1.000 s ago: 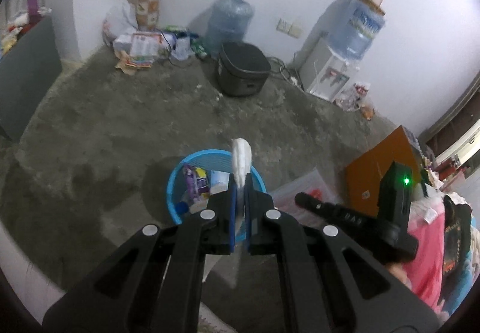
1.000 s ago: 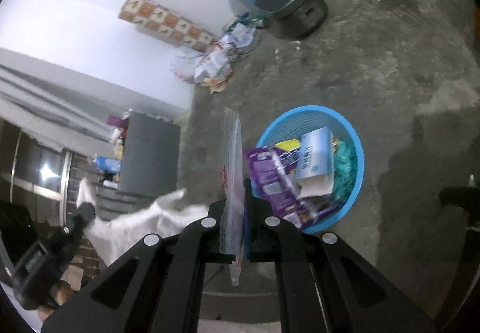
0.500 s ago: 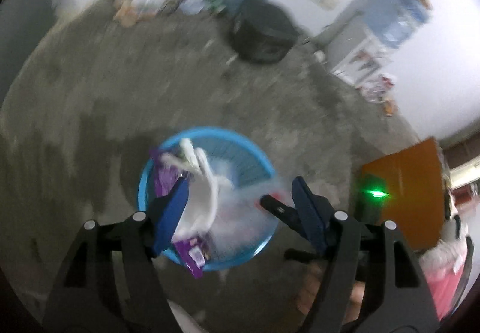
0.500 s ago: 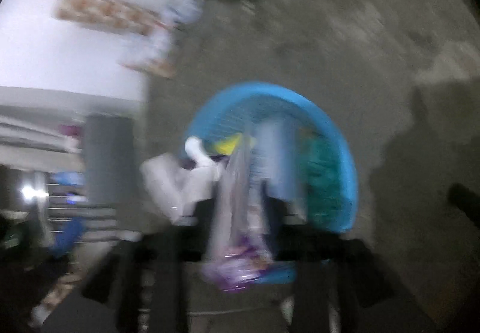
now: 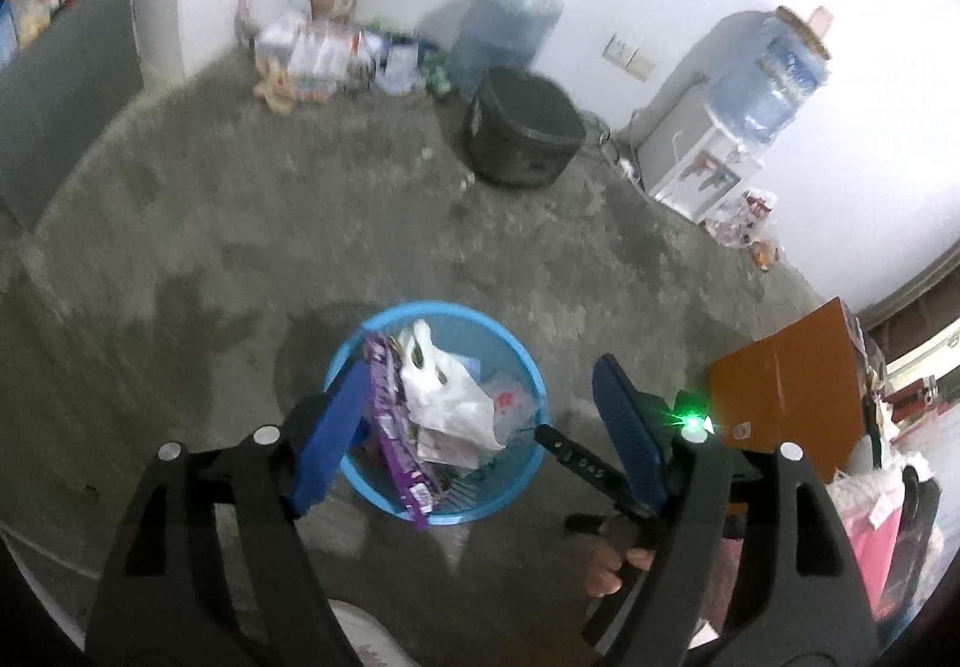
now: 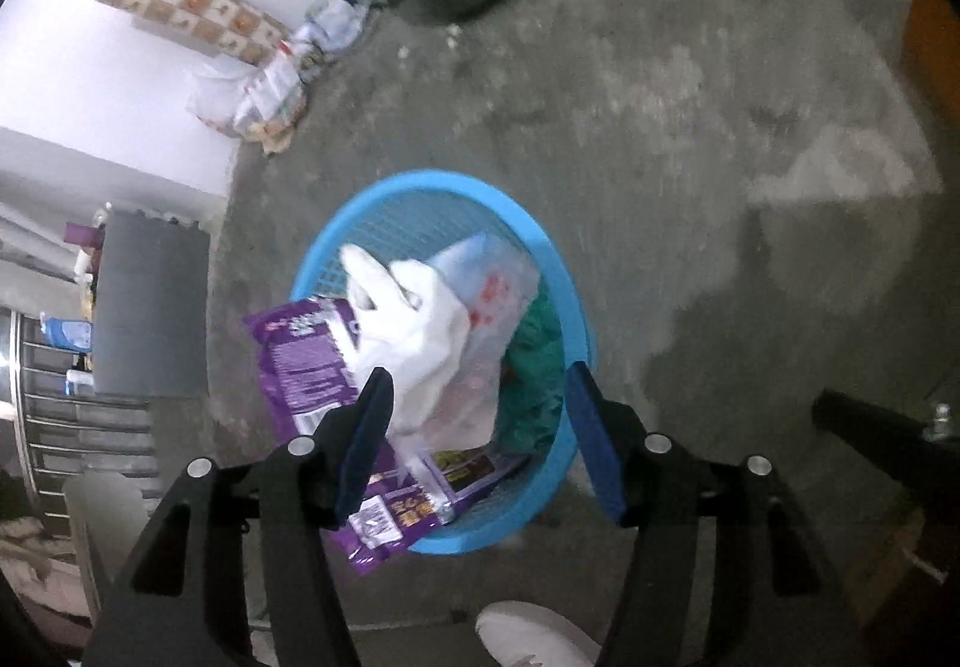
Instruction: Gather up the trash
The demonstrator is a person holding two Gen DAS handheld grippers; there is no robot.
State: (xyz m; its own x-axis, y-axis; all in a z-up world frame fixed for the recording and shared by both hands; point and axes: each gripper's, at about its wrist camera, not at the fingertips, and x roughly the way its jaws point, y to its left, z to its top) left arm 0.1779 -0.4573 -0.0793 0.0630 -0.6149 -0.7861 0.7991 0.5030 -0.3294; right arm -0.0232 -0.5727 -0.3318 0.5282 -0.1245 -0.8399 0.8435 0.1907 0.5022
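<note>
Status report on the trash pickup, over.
Left tongs and right tongs open, just released. White plastic bag and clear bag in blue basket. Nothing in the way.

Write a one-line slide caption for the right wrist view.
Open right gripper above the blue basket, where a white bag and purple wrapper lie.

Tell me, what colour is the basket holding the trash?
The basket is light blue, with a mesh wall. The right wrist view shows it best.
</note>
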